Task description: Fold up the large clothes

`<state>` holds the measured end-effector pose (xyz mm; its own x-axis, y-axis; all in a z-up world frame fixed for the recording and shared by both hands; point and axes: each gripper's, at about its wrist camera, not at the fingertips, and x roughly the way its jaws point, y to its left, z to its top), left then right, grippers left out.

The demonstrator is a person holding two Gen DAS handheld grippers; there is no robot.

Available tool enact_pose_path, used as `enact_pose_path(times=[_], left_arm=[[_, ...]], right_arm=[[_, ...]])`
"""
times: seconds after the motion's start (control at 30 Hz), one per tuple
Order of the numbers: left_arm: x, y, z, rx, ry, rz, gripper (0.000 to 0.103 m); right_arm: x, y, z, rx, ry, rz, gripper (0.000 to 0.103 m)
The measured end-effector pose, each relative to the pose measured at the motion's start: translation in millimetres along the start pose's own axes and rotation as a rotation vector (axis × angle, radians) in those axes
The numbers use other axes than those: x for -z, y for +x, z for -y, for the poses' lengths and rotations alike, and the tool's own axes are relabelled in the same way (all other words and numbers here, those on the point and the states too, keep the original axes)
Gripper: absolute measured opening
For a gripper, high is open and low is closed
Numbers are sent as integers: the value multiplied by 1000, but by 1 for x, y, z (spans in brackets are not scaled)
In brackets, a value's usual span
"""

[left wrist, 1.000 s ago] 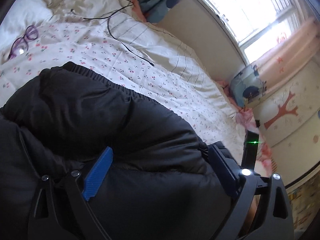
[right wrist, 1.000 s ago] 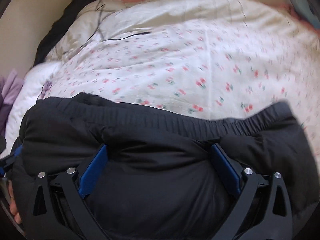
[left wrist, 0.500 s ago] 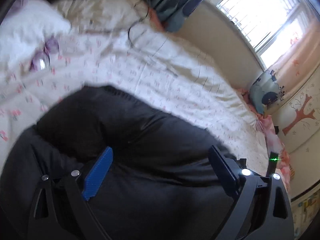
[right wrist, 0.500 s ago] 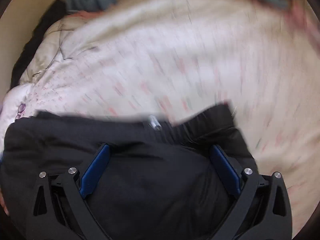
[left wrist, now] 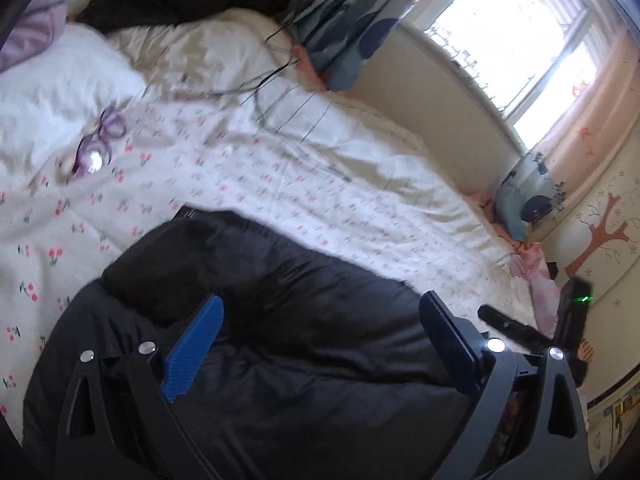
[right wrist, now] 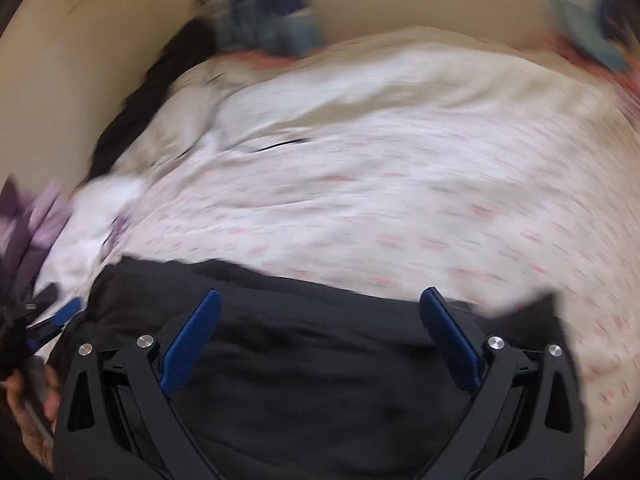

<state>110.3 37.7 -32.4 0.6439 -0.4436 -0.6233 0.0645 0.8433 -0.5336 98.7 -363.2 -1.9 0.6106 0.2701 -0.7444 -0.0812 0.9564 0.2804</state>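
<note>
A bulky black padded garment [left wrist: 288,320] lies bunched on the floral bedspread [left wrist: 280,184]. It also fills the lower part of the right wrist view [right wrist: 320,360]. My left gripper [left wrist: 320,332] is open above it, jaws wide apart with fabric beneath them. My right gripper [right wrist: 320,328] is open too, over the garment's far edge. The right wrist view is blurred by motion. The left gripper's blue tip [right wrist: 60,316] and a hand show at that view's left edge.
Purple glasses [left wrist: 98,148] lie on the bedspread by a white pillow [left wrist: 60,92]. A thin black cable [left wrist: 272,92] runs across the bed. More dark clothing [left wrist: 180,0] lies at the headboard. A blue cushion [left wrist: 528,196] sits by the window wall.
Both grippers have drawn back and up from the garment, so more bedspread shows. The garment's ribbed hem has dropped lower in the right wrist view. Both jaws stay wide.
</note>
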Motion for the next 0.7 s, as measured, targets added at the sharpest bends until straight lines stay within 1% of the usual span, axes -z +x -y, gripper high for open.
enact_pose_path(times=[0.03, 0.07, 0.1, 0.13, 0.17, 0.2, 0.27, 0.3, 0.33, 0.4, 0.43, 0.5, 0.57, 0.6, 0.63, 0.67, 0.7], left_arm=[[5, 8, -10, -10, -16, -29, 94], [8, 12, -15, -13, -21, -40, 94], [10, 14, -19, 12, -18, -45, 94], [12, 14, -21, 38, -8, -43, 94], [13, 16, -21, 29, 8, -50, 94], [12, 18, -22, 22, 16, -59, 94], [13, 18, -16, -23, 31, -71, 94], [12, 15, -10, -48, 39, -69, 94], [10, 7, 0, -38, 50, -50, 94], [9, -7, 18, 7, 92, -5, 94], [10, -14, 31, 21, 134, 22, 94], [12, -15, 46, 43, 171, 29, 94], [18, -6, 56, 50, 207, -3, 94], [23, 2, 59, 40, 226, -31, 94], [29, 12, 57, 37, 234, -72, 94], [33, 20, 56, 38, 238, -102, 94], [38, 27, 55, 32, 256, -122, 94]], right_arm=[[2, 18, -18, 10, -56, -32, 96], [9, 41, -26, 36, -92, -88, 96], [19, 65, -24, 31, -92, -148, 96], [26, 78, -16, 2, -54, -169, 96], [30, 81, -5, -18, -5, -158, 96], [29, 82, -3, -21, 0, -162, 96], [25, 78, -3, -8, -24, -195, 96], [21, 68, -2, 14, -33, -189, 96], [16, 52, 1, 29, -30, -149, 96], [13, 22, 9, 45, -5, -67, 96], [13, 4, 24, 85, 21, -17, 96], [20, -11, 49, 152, 59, 13, 96], [36, -12, 82, 225, 124, -3, 96], [50, -7, 103, 241, 177, -25, 96], [61, -2, 118, 219, 224, -36, 96], [74, -1, 134, 174, 283, -17, 96], [80, -3, 140, 148, 302, 11, 96]])
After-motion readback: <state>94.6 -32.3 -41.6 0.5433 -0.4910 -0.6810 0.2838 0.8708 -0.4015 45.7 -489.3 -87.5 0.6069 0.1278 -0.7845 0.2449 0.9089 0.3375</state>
